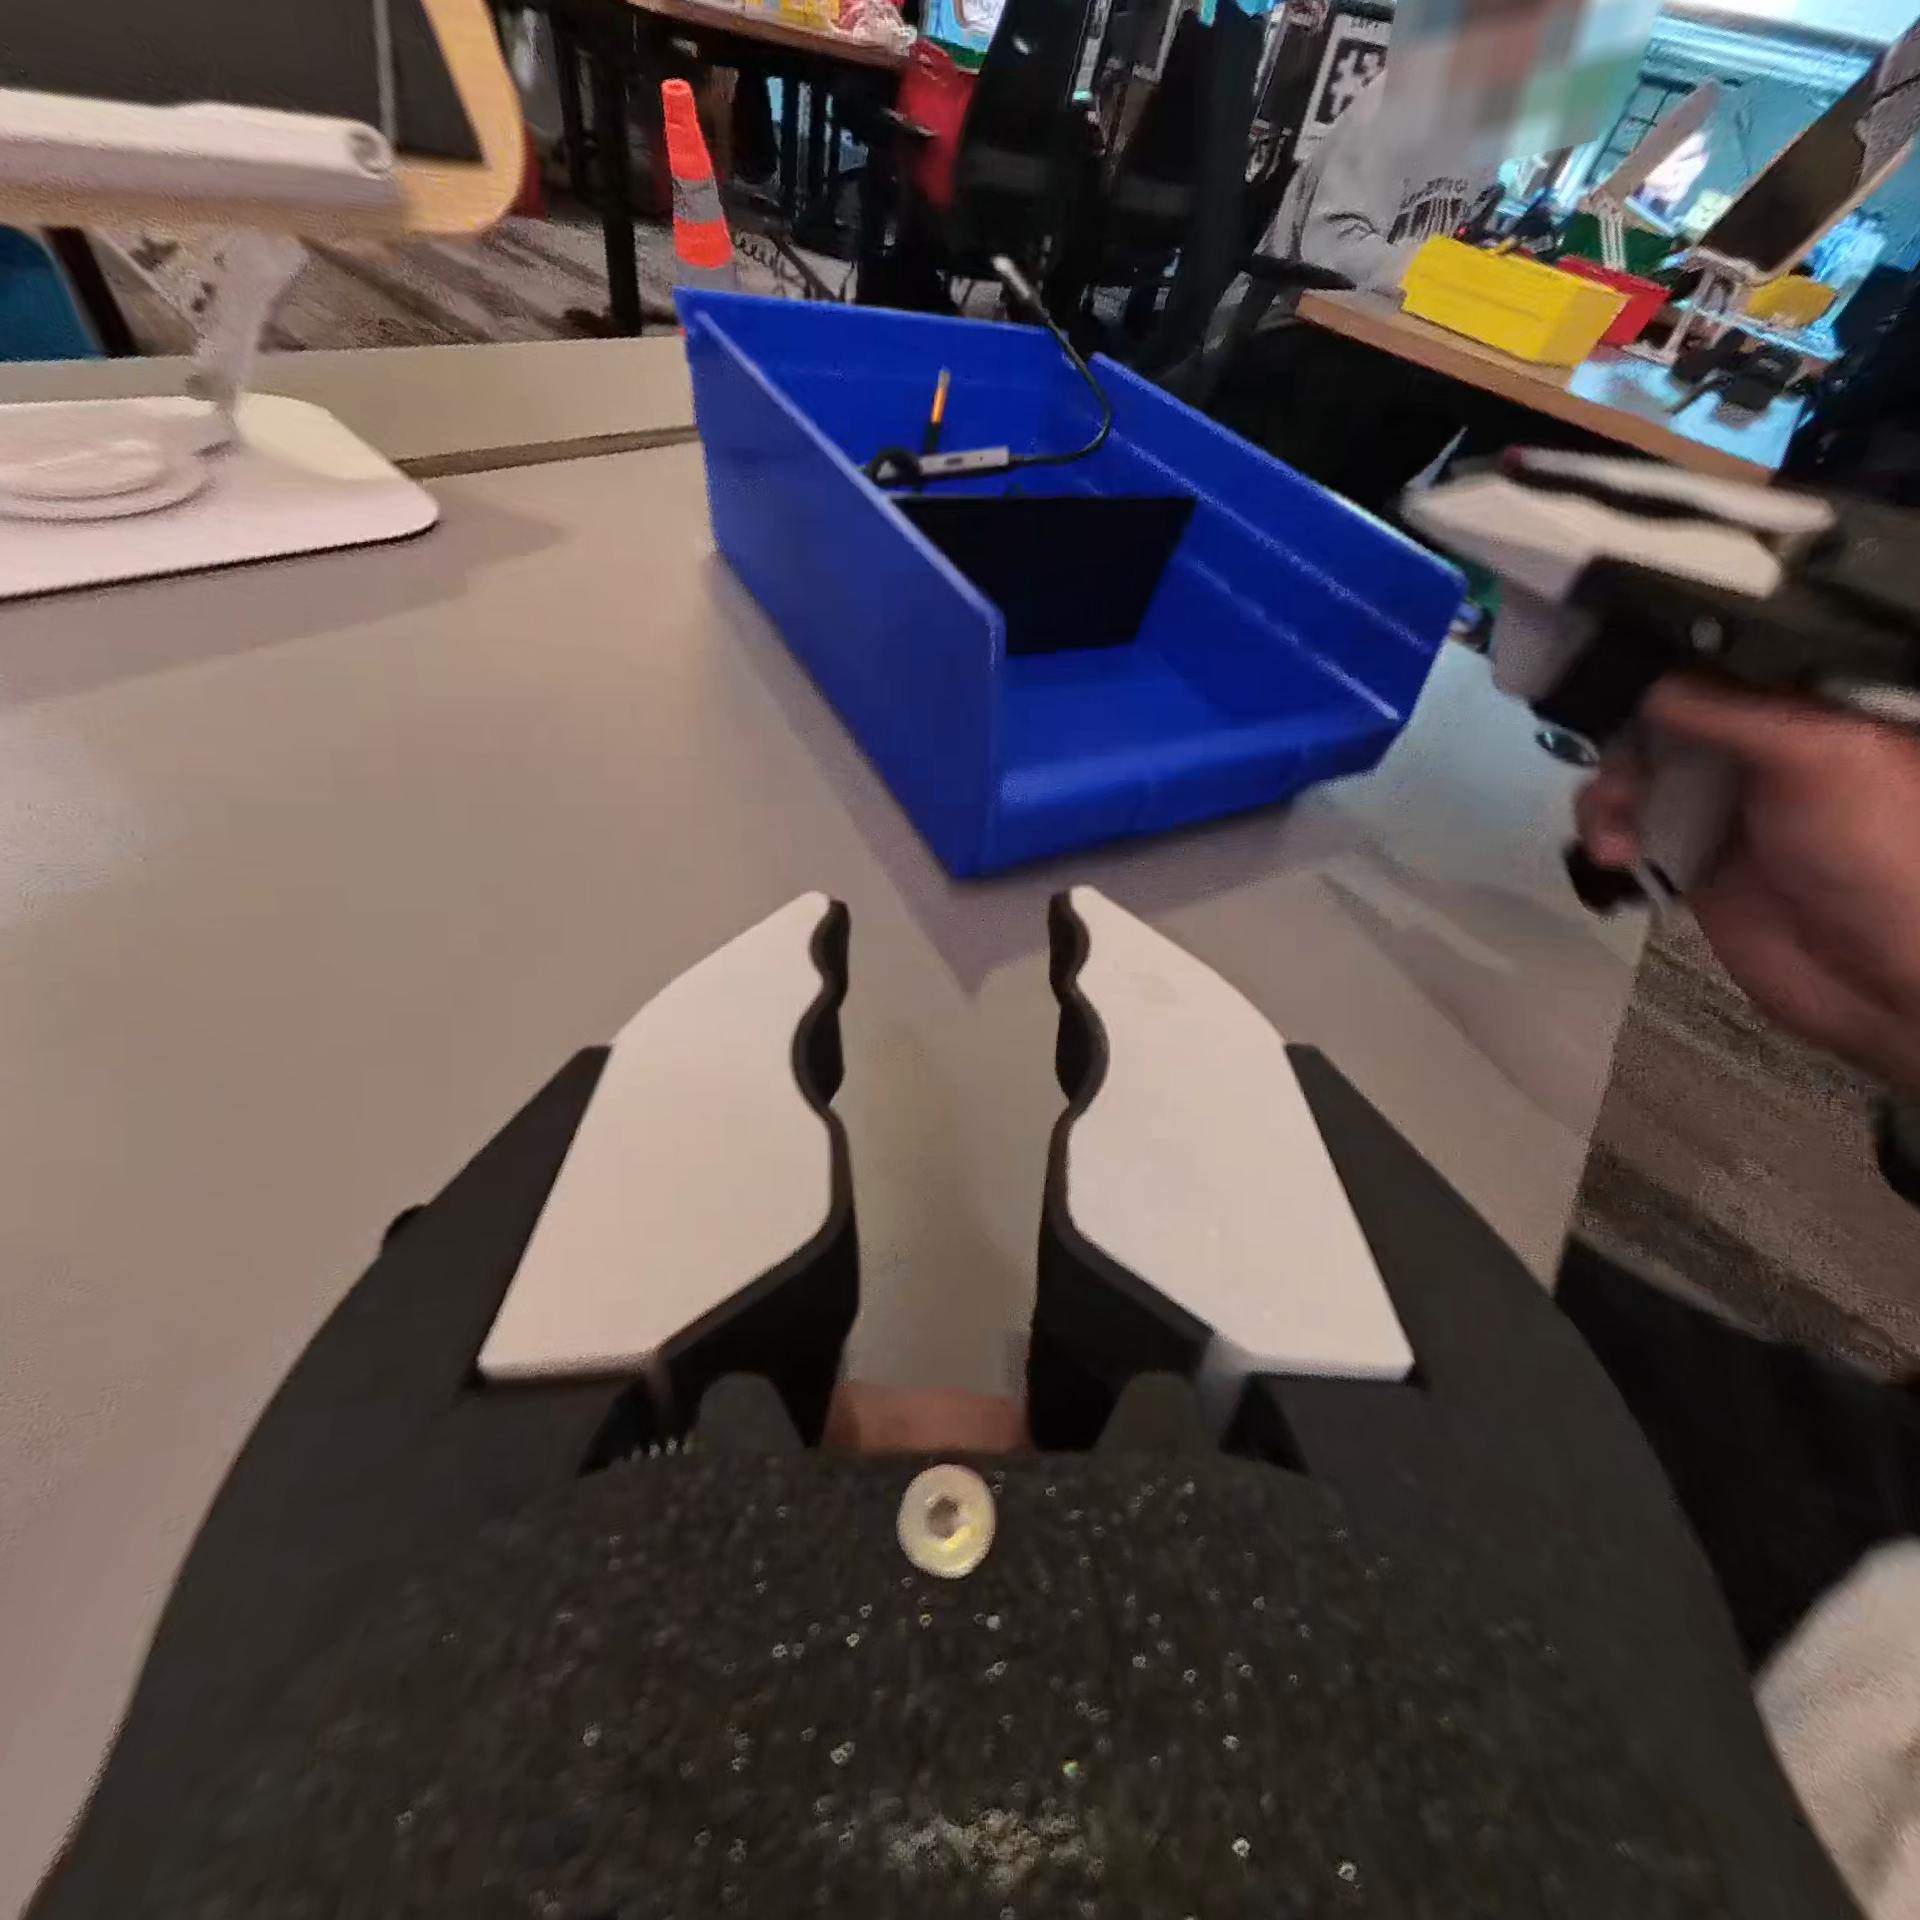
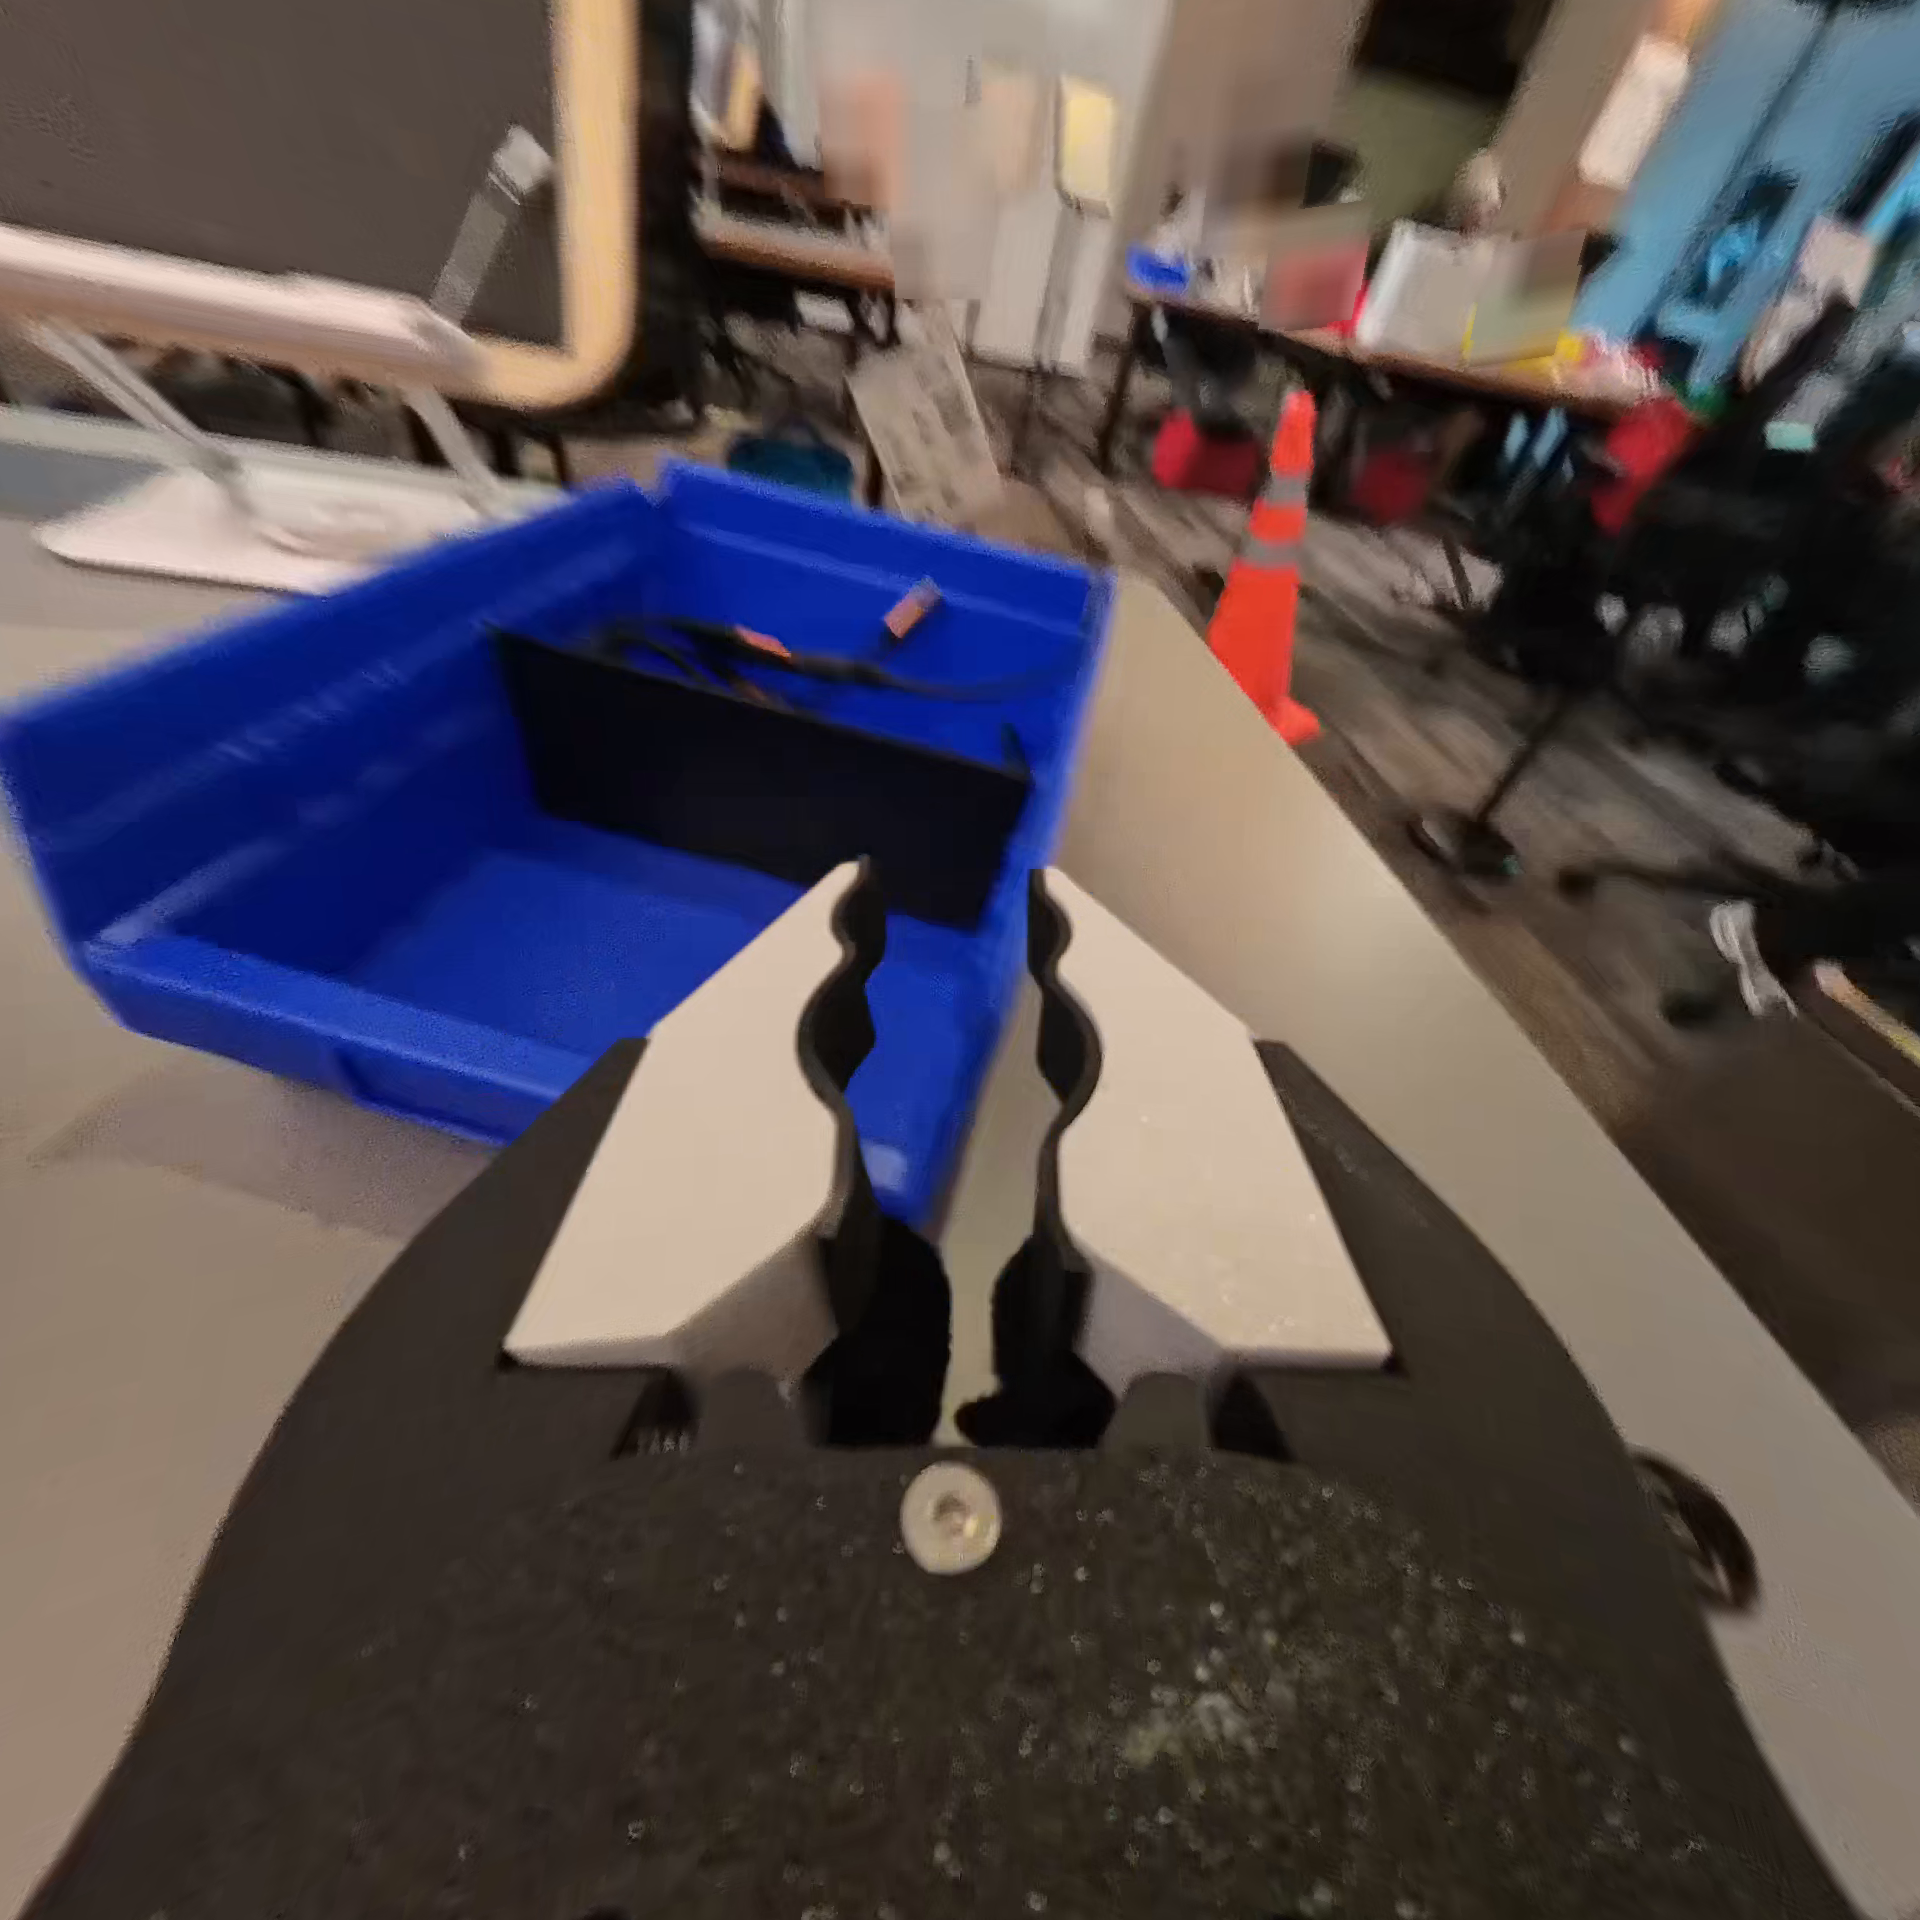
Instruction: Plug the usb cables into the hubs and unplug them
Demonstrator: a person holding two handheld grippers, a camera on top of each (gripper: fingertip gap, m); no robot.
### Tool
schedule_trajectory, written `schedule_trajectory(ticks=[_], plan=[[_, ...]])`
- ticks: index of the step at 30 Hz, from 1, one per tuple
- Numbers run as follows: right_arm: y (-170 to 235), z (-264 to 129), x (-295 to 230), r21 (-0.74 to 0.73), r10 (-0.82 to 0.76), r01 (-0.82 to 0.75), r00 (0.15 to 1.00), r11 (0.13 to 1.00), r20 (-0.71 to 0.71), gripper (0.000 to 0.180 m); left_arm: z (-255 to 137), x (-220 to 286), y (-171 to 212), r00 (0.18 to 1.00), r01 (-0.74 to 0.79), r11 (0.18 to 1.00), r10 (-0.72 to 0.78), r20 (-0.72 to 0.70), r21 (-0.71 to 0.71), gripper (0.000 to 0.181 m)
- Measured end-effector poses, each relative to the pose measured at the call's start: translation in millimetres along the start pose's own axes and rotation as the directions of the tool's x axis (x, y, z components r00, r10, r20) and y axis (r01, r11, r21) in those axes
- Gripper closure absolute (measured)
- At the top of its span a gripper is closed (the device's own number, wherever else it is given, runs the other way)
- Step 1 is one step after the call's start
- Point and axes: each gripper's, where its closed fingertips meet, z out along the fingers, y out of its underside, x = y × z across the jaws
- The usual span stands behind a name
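Left tool hovers low over the grey worktop, fingers spread to a moderate gap, nothing between them. Straight ahead sits the blue bin, split by a black divider — front half bare, back half holding the cables in a loose tangle beside a slim grey hub. One cable end with an orange-tipped plug stands up out of the pile; another plug pokes up over the back rim.

Right tool is up near the bin's front right corner, fingers narrowly apart and empty. From here the cables lie behind the divider, an orange-marked plug raised toward the back wall — blur hides the finer detail. In the left wrist view that same right tool comes in from the right edge, gripped by a hand, just beside the bin; its fingers look close together there.

Off to the left, a white stand rests on the worktop. An orange cone stands on the floor beyond.
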Motion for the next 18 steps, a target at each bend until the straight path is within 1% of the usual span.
schedule_trajectory(ticks=[1,2,3,4,5,6,8,10,13,14,16,18], plan=[[15,0,10,-0.054,0.019,-0.019,1.000,0.998,-0.006,0.153,22,3,-5,1.000,-0.007,1.000,0.008,0.009,-0.021,0.143],[29,0,18,-0.101,0.054,-0.055,0.998,0.993,-0.010,0.147,43,3,-8,0.999,-0.027,0.998,0.028,0.027,-0.049,0.142],[35,-1,21,-0.111,0.101,-0.099,0.995,0.989,0.012,0.137,63,2,-10,0.997,-0.050,0.996,0.053,0.050,-0.075,0.139],[37,-3,24,-0.104,0.154,-0.150,0.988,0.983,0.030,0.132,80,0,-9,0.994,-0.077,0.992,0.084,0.072,-0.100,0.135],[39,-3,25,-0.105,0.203,-0.198,0.978,0.974,0.037,0.133,95,-2,-7,0.989,-0.103,0.987,0.115,0.089,-0.126,0.133],[40,-2,24,-0.106,0.243,-0.237,0.969,0.966,0.049,0.138,108,-3,-4,0.985,-0.123,0.982,0.138,0.099,-0.145,0.133],[42,7,15,-0.121,0.294,-0.283,0.953,0.951,0.079,0.156,127,-2,-2,0.983,-0.136,0.979,0.153,0.104,-0.151,0.135],[43,19,8,-0.140,0.309,-0.296,0.948,0.945,0.081,0.172,137,4,-5,0.989,-0.110,0.985,0.122,0.086,-0.130,0.149],[57,28,13,-0.187,0.264,-0.263,0.964,0.946,-0.020,0.173,143,4,-5,0.985,-0.086,0.982,0.109,0.132,-0.169,0.154],[57,26,14,-0.188,0.260,-0.260,0.965,0.947,-0.026,0.175,143,3,-6,0.982,-0.080,0.979,0.109,0.152,-0.187,0.162],[53,21,13,-0.186,0.273,-0.272,0.962,0.944,-0.019,0.175,139,3,-5,0.980,-0.075,0.980,0.107,0.170,-0.183,0.166],[44,16,11,-0.160,0.242,-0.247,0.969,0.956,-0.047,0.176,130,5,-2,0.979,-0.062,0.984,0.092,0.181,-0.165,0.168]])
